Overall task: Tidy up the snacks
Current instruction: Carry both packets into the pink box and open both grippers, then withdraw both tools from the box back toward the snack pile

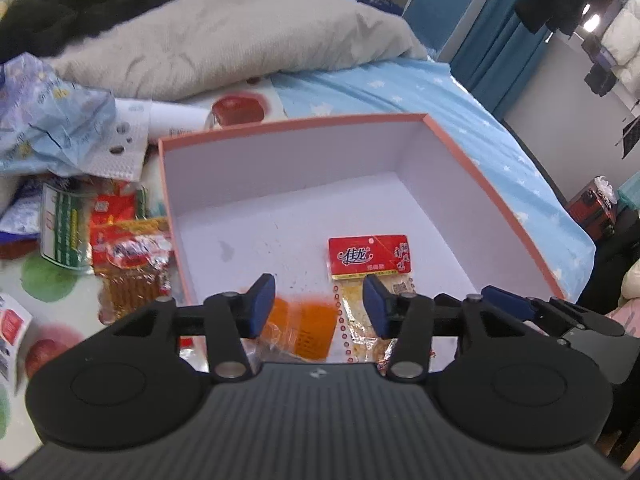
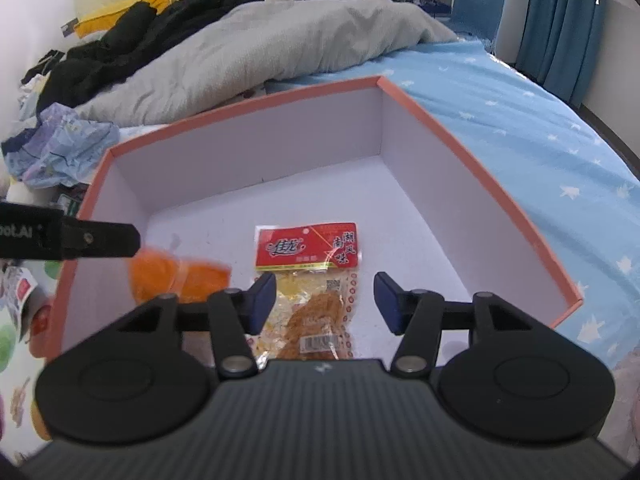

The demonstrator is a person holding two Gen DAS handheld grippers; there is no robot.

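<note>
A: Where are the snacks?
B: A red-headed packet [image 2: 307,280] lies low-centre in the pink box [image 2: 472,168]; an orange packet [image 2: 176,276] is blurred.
A: Grippers?
B: Left gripper [image 1: 319,306] and right gripper [image 2: 325,300]: jaws apart, gripping nothing.

The right tool [image 2: 325,300] hangs parted over a red-labelled snack packet [image 2: 310,276] inside the pink-rimmed box [image 2: 460,152].

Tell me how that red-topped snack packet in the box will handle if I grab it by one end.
The red-topped snack packet looks like thin clear film lying flat, so it would probably droop. It seems light. The glossy wrap may slip between the pads.
</note>
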